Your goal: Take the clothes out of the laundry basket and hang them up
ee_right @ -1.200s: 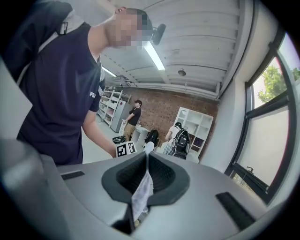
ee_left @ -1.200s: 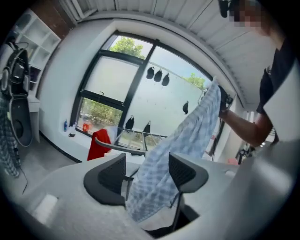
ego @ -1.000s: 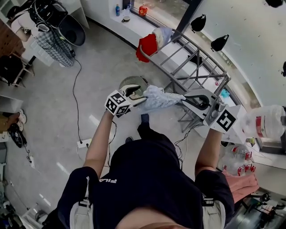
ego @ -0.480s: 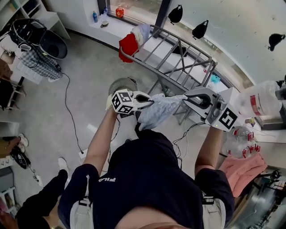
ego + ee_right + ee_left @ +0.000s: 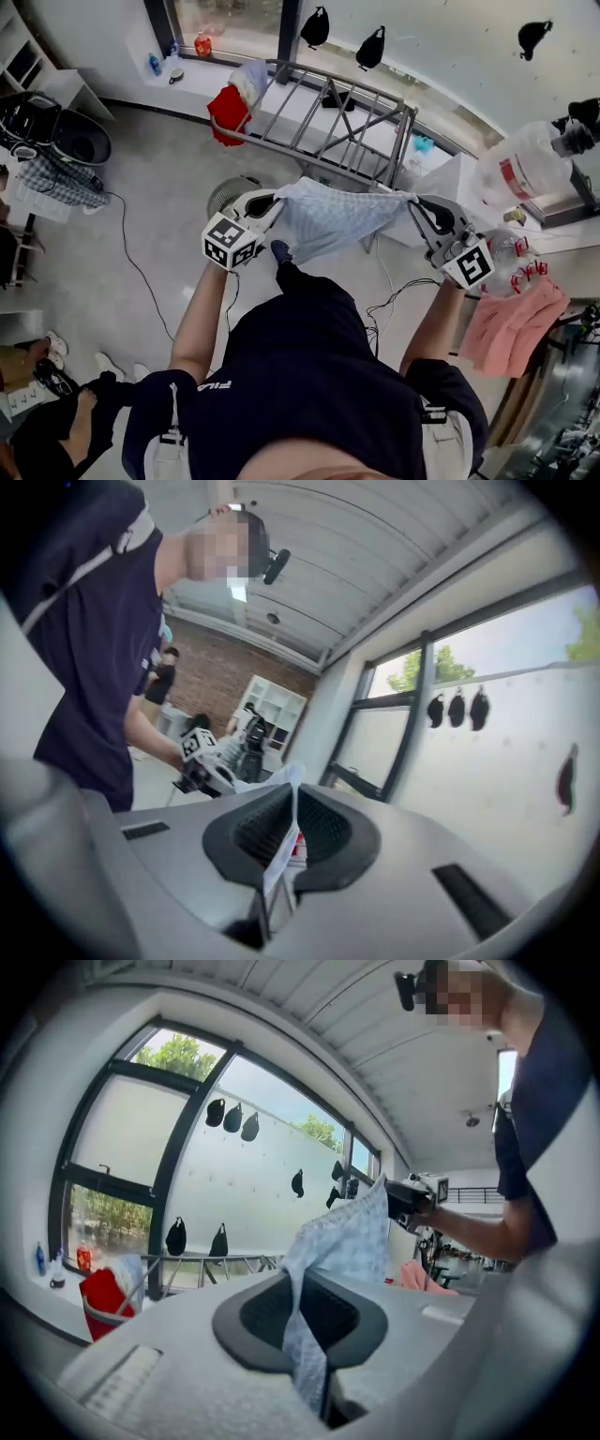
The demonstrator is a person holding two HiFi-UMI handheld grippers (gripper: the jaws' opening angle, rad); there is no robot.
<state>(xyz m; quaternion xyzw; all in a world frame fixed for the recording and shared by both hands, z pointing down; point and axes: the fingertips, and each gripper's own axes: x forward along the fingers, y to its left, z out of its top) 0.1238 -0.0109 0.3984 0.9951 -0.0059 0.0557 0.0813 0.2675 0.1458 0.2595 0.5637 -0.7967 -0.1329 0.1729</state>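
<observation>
The cloth (image 5: 333,217) stretches between the left hand-held gripper (image 5: 272,199) and the right hand-held gripper (image 5: 412,200), pinched in both. The drying rack (image 5: 319,122) stands behind it, and the basket (image 5: 225,190) is on the floor beneath the left one.

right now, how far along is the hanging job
Done: a red garment hangs on the rack. In hand: a blue cloth stretched between the left gripper and right gripper, jaws shut on it. Left: draping it over the rack.
</observation>
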